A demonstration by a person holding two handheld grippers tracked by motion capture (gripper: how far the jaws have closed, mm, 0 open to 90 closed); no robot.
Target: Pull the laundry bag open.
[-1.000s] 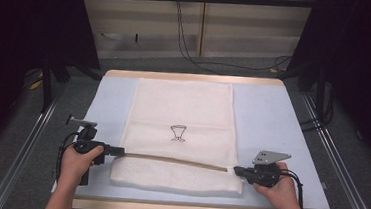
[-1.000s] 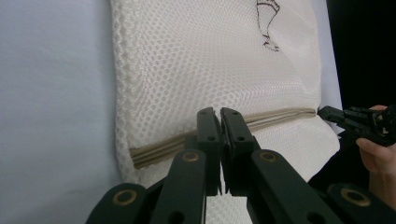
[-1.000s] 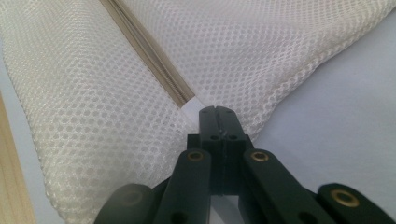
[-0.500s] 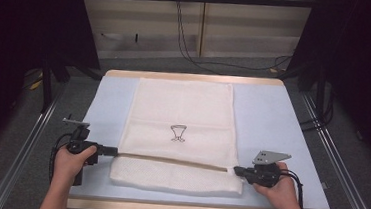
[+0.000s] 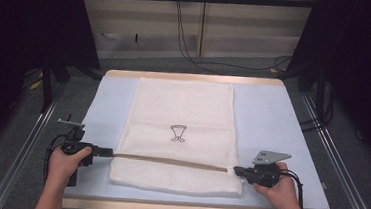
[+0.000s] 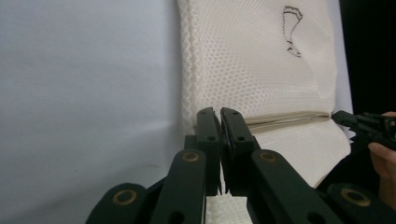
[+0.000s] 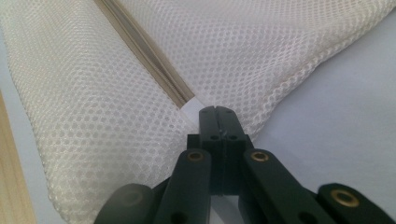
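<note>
White mesh laundry bag point(image 5: 181, 134) lies flat at mid-table, zipper line point(image 5: 169, 161) across its near end. Left claw point(image 5: 103, 152) is clamped on the zipper's left end and right claw point(image 5: 238, 171) on the right end, pinching the white tab point(image 7: 189, 109); both closed on fabric, zipper stretched taut between them. Step looks like tensioning or opening the zipper. Next move likely needs one claw to hold while the other pulls along the zipper. Table point(image 5: 273, 116) is pale blue with wood edges; dark room, cables point(image 5: 188, 44) behind.
</note>
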